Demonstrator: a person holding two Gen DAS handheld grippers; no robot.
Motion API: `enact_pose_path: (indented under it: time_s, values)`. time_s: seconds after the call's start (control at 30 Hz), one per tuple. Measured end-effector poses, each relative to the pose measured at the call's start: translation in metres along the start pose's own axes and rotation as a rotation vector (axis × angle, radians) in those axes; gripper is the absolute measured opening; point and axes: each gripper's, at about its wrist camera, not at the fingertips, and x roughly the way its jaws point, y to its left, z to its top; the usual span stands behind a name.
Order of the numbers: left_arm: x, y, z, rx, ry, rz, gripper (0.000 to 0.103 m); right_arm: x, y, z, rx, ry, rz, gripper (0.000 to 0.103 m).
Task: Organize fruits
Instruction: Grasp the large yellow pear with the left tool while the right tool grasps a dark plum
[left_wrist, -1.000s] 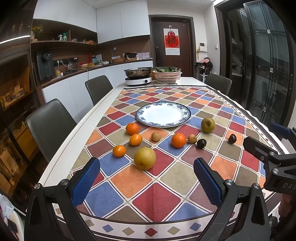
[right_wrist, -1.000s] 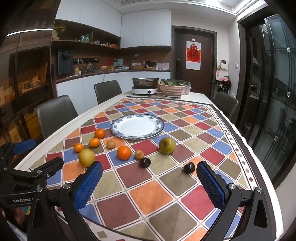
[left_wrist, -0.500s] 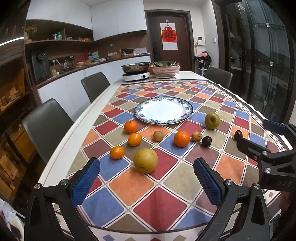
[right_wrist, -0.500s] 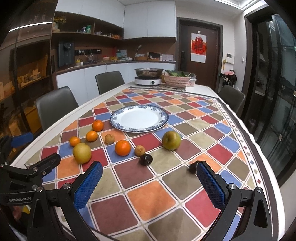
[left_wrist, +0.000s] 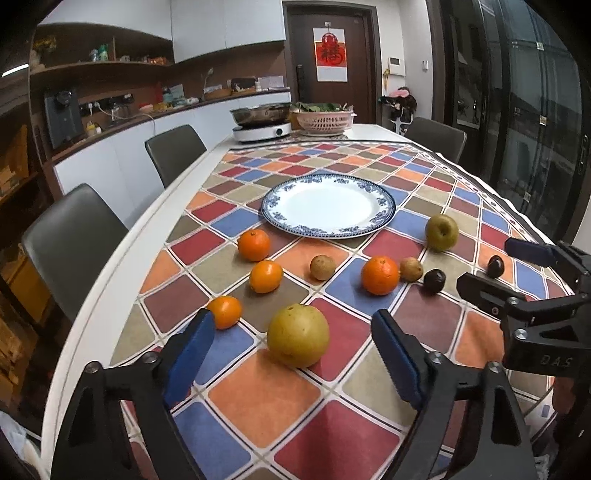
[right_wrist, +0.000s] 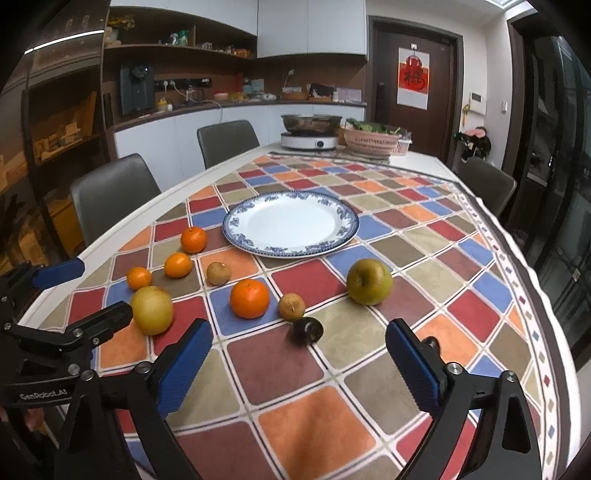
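A blue-rimmed white plate (left_wrist: 384, 216) (right_wrist: 343, 236) sits bare on the checkered cloth. Loose fruit lies in front of it: several oranges (left_wrist: 380, 275) (right_wrist: 249, 298), a yellow pear (left_wrist: 297, 335) (right_wrist: 152, 309), a green apple (left_wrist: 441, 232) (right_wrist: 369, 281), small brown fruits (left_wrist: 322, 267) (right_wrist: 291, 305) and dark fruits (left_wrist: 434, 281) (right_wrist: 306, 330). My left gripper (left_wrist: 291, 360) is open, its fingers either side of the yellow pear, just short of it. My right gripper (right_wrist: 299, 363) is open, just before a dark fruit. A second dark fruit (right_wrist: 430, 341) is partly hidden behind the right finger.
A hotplate with a steel pan (left_wrist: 260, 131) (right_wrist: 310, 138) and a pink basket of greens (left_wrist: 323, 122) (right_wrist: 373, 142) stand at the table's far end. Grey chairs (left_wrist: 74, 243) (right_wrist: 110, 199) line the left side. The table edge runs close on the right.
Both grippers have moved forward and lower toward the fruit. The yellow pear now lies between the left fingers' line, and the dark fruit is nearer the right gripper.
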Motion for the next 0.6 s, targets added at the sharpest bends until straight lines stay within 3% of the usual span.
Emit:
enact_pose_path:
  time_s: [0.6]
  values:
    - [0.051, 0.005, -0.008, -0.005, 0.125, -0.059, 0.062, 0.070, -0.010, -0.009, 0.047, 0.177, 0.057, 0.063]
